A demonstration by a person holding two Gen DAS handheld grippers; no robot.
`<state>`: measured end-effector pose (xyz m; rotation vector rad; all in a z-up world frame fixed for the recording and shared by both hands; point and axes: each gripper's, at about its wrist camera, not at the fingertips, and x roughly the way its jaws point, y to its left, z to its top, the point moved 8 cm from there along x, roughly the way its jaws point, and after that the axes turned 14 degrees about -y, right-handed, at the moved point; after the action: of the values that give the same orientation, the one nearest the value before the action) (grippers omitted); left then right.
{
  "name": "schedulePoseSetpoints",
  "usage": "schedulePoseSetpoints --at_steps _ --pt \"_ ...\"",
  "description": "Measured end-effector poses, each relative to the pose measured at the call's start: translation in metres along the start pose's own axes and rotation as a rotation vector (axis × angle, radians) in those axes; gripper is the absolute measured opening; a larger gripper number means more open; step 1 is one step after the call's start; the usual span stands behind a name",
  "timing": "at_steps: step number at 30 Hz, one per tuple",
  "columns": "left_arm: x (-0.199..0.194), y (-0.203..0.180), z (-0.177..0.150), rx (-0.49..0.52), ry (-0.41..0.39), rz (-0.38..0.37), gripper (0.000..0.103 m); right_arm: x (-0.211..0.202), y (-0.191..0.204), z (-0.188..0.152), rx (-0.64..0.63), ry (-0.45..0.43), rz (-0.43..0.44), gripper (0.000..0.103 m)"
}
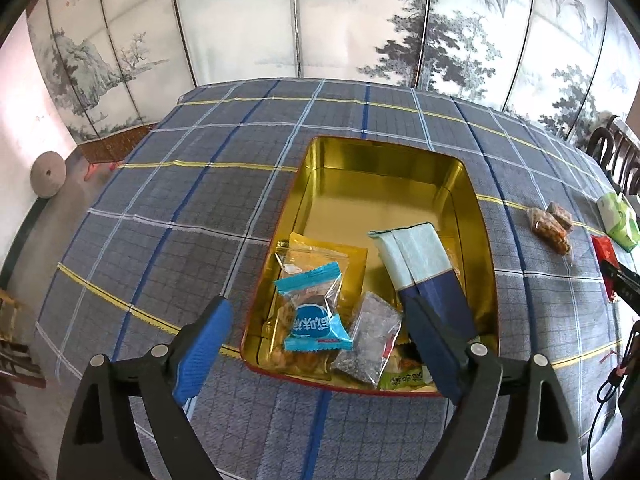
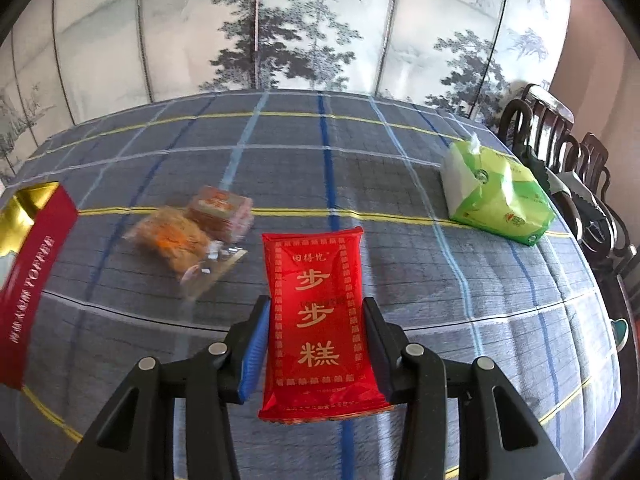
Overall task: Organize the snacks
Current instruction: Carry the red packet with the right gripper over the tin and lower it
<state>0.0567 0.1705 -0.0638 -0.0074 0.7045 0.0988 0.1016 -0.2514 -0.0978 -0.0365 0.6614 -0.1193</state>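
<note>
1. The table [image 1: 160,208] is the largest thing here, draped in a soft grey-blue checked cloth with yellow and blue lines. Its far edge runs just before a folding screen [image 1: 360,20] painted with ink trees. Wide bare cloth lies left of the tin and beyond it.
2. The tin [image 1: 400,168] is a rectangular metal box with rounded corners, a shiny gold inside and red outer walls. Its far half is bare gold floor; its near half holds the snacks.
3. The green tissue pack [image 2: 500,196], soft crinkled plastic, sits near the table's right edge, close to dark wooden chairs [image 2: 560,140].
4. In the tin, a long pale-and-navy pouch [image 1: 420,268] leans against the right wall.
5. The left gripper [image 1: 320,344] hovers over the tin's near end, its blue-padded jaws spread wide with nothing clasped.
6. The right gripper [image 2: 316,344] pinches the red packet [image 2: 316,308], a glossy flat foil pillow with gold lettering, its jaws narrow against both long sides above the cloth.
7. A clear packet with a blue label [image 1: 316,312] lies on an orange one, beside a grey speckled sachet [image 1: 372,336].
8. Two small clear-wrapped orange snacks [image 2: 188,232] rest on open cloth between tin and red packet.
</note>
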Motion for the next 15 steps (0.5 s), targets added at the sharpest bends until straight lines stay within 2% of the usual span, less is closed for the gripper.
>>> schedulePoseSetpoints --at_steps 15 --pt "-0.013 0.023 -0.005 -0.04 -0.02 0.034 0.092 -0.04 0.1 0.022 -0.051 -0.036 0.193 0.045"
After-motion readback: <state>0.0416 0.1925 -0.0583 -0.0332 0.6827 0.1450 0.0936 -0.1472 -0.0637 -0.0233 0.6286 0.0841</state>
